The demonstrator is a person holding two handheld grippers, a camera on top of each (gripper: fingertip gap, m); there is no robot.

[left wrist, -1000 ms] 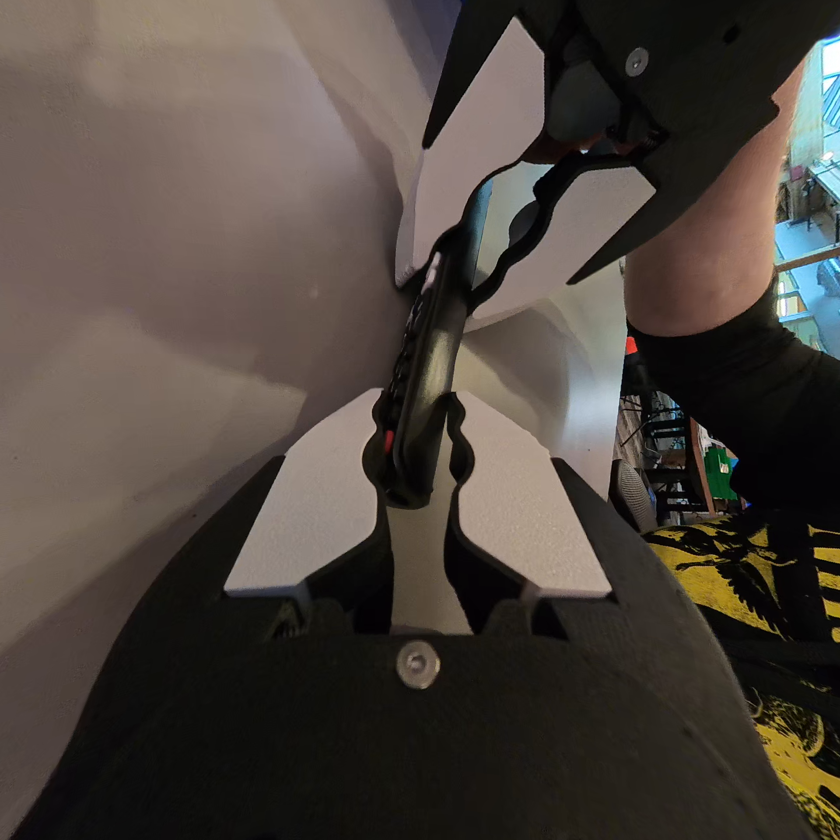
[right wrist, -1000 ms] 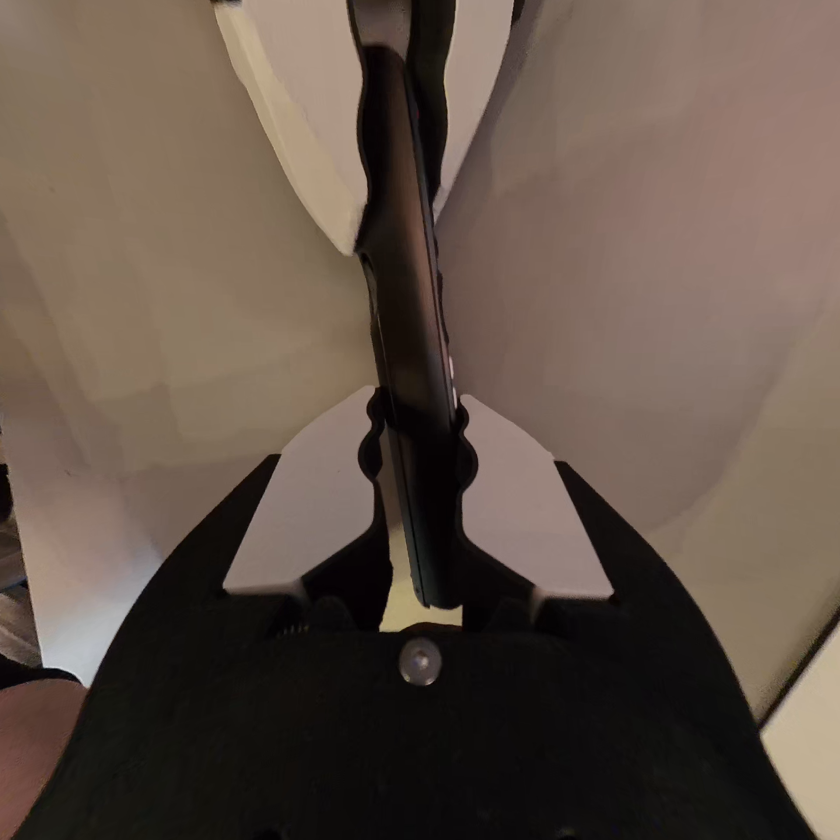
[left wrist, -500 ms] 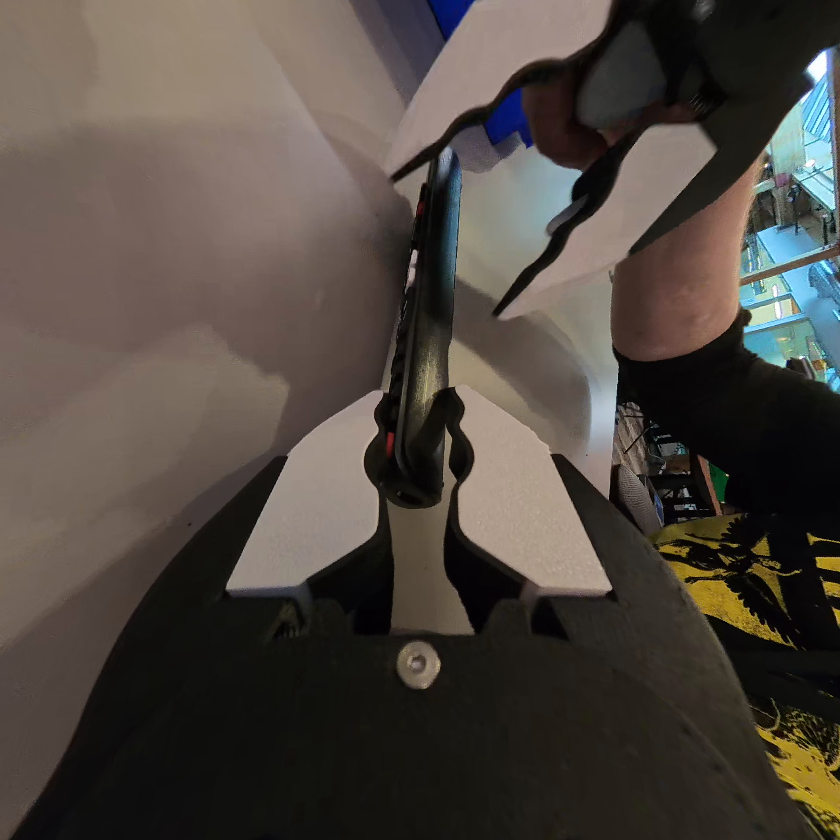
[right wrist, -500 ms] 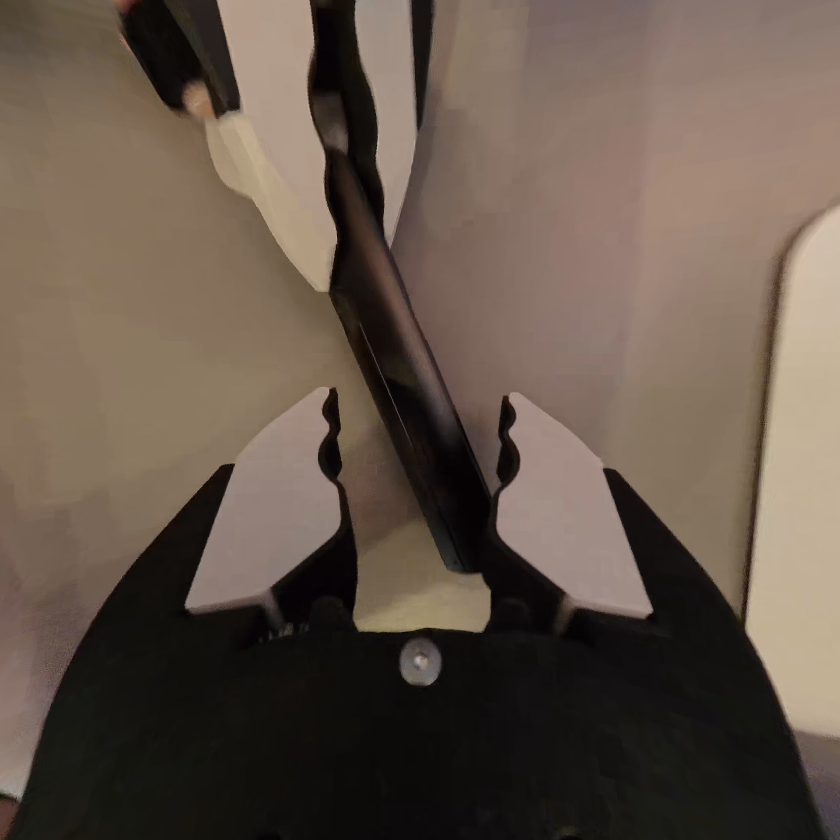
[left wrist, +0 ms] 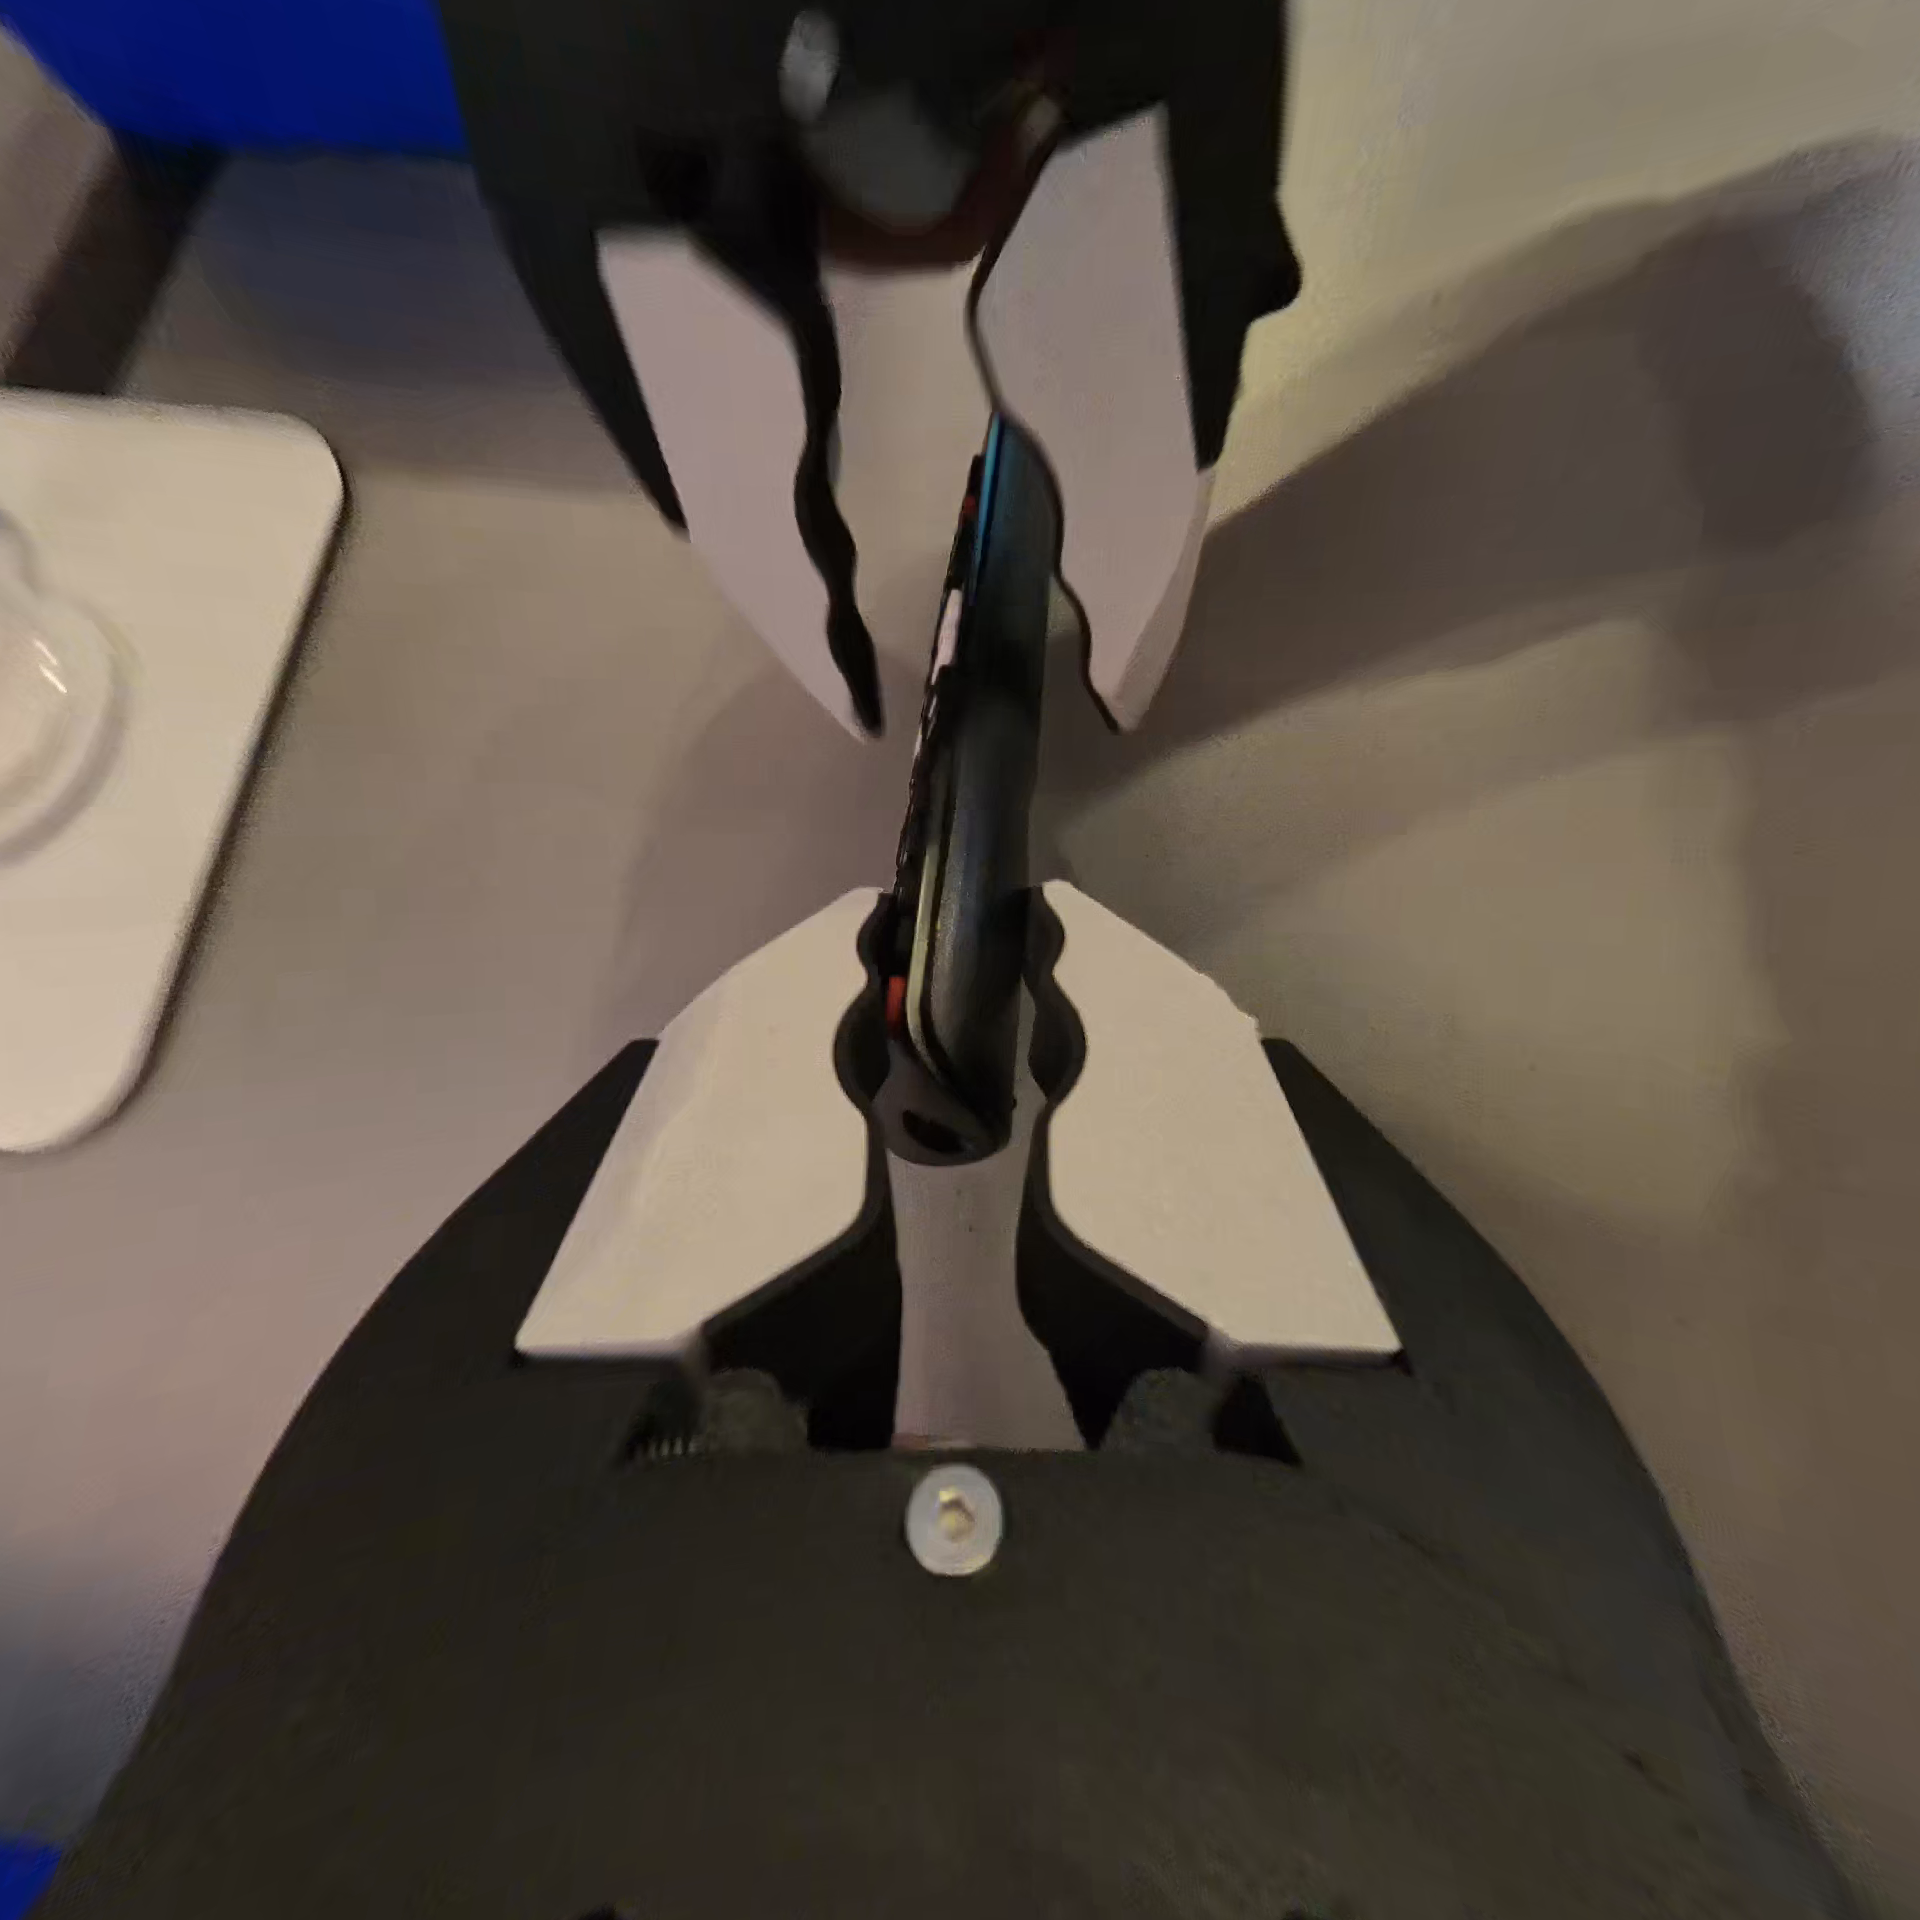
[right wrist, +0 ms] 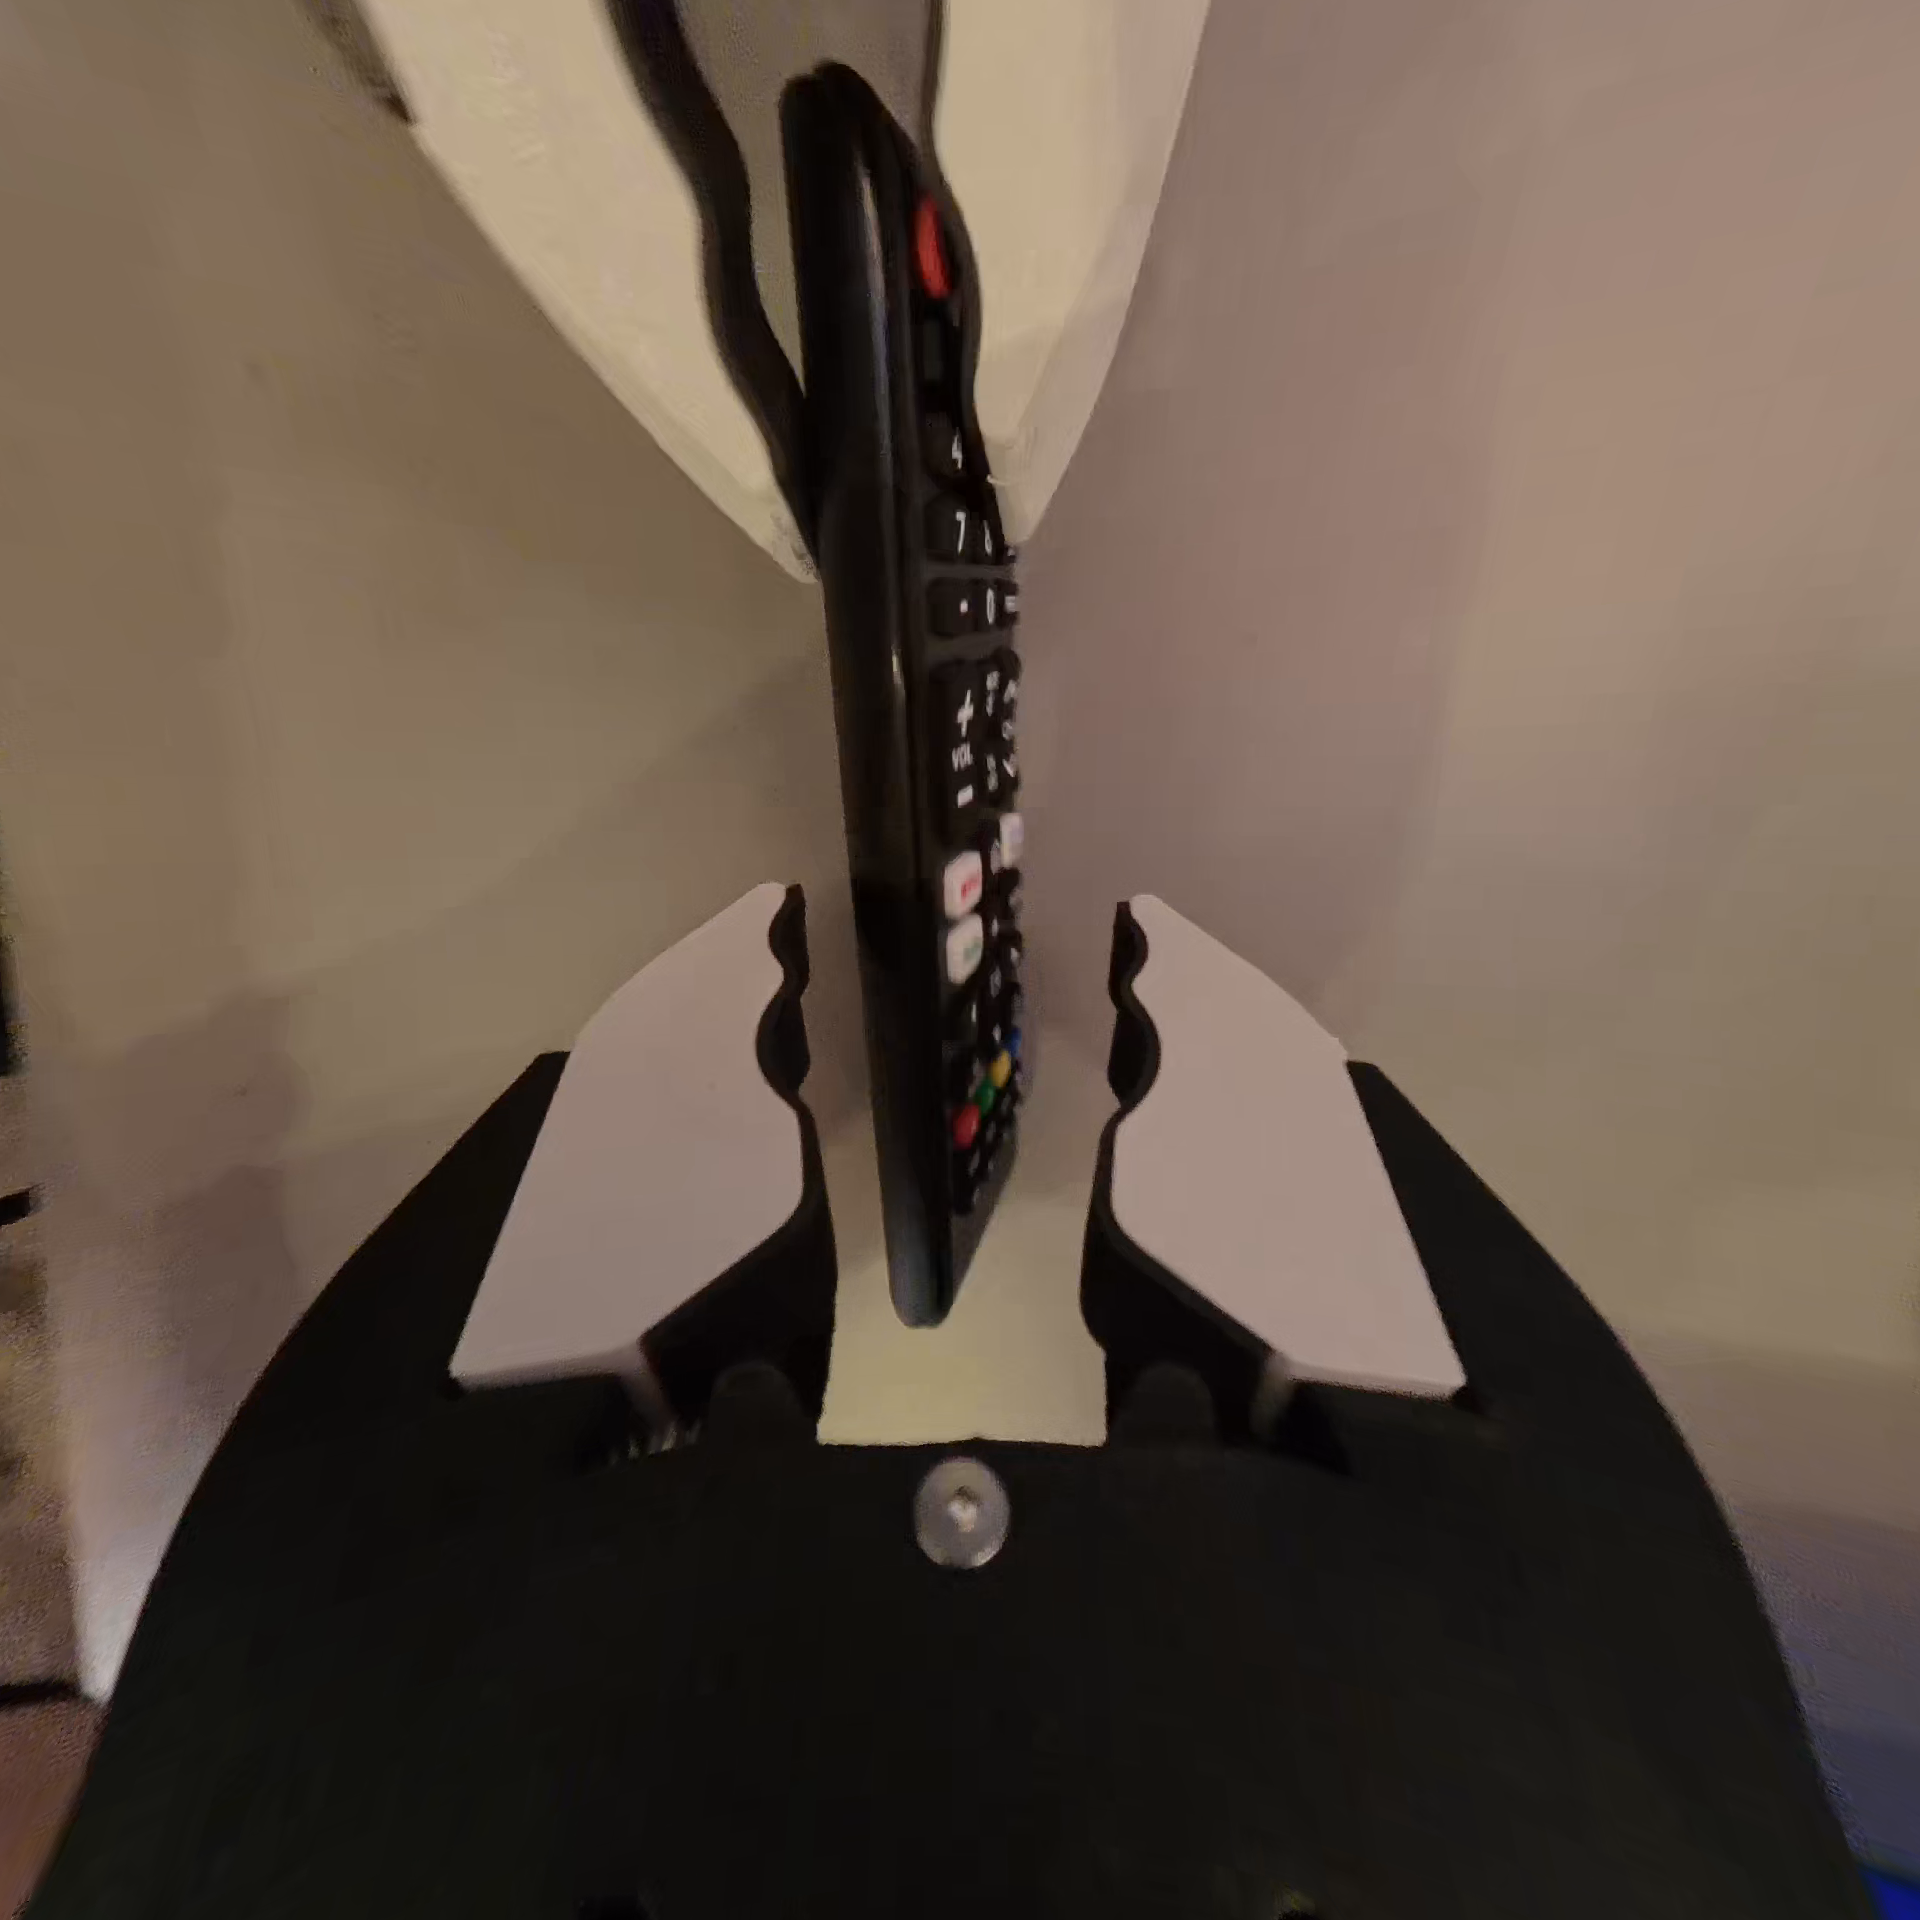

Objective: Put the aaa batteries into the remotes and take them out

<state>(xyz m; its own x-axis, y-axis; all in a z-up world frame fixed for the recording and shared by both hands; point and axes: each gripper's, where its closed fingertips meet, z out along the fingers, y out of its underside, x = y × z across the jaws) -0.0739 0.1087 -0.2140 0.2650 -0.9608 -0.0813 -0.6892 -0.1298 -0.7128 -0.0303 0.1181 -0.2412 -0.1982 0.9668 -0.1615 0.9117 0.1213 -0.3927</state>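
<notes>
The left hand-held gripper is clamped tight on one end of the slim black plastic remote with coloured buttons, holding it on edge above the pale tabletop. The right hand-held gripper has its jaws spread wide around the remote's other end. In the left wrist view one jaw looks right against the remote's back; in the right wrist view there's a gap on both sides. A white rounded tray sits off to the left.
</notes>
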